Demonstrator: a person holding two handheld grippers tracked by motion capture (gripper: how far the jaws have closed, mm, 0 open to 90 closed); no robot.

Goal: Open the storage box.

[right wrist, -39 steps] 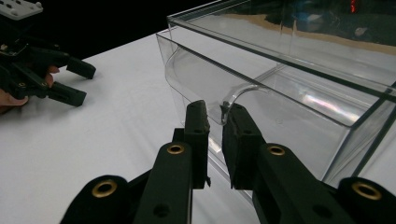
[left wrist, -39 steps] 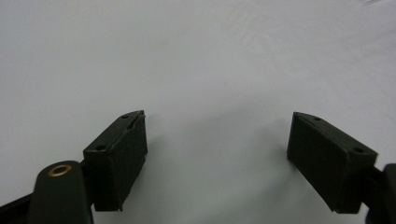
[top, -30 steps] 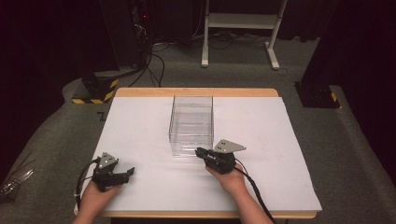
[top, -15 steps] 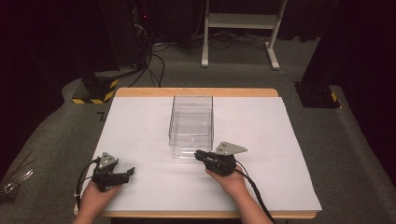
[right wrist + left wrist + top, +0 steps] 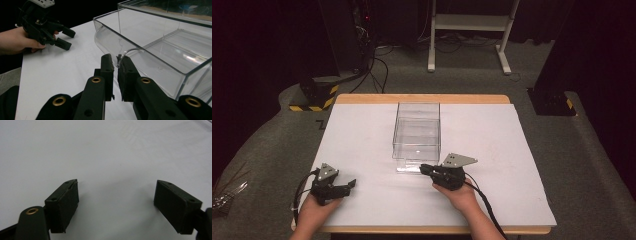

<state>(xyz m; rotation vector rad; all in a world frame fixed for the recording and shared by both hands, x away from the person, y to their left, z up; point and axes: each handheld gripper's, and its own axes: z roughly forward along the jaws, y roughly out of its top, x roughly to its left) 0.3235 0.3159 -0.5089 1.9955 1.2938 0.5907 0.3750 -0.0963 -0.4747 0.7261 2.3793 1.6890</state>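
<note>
Centrally, item one: clear plastic bin (image 5: 417, 135), rectangular, thin glossy walls, a rounded lip and small curved handle at its near end, an inner divider faintly visible; nothing seen inside. It stands on the white-covered surface (image 5: 362, 130), mid-field in the high view, toward 12 o'clock from the person's hands.

Item two: right tool (image 5: 424, 168), matte black with brass rivets and a grey three-cornered plate, at the bin's 6 o'clock edge. Its jaws stand nearly together with a narrow gap, tips at the curved handle (image 5: 128, 53); whether they pinch it cannot be told.

Item three: left tool (image 5: 351, 184), same make, at 7 o'clock, well apart from the bin. Jaws spread wide over bare white sheet, gripping nothing.
</note>
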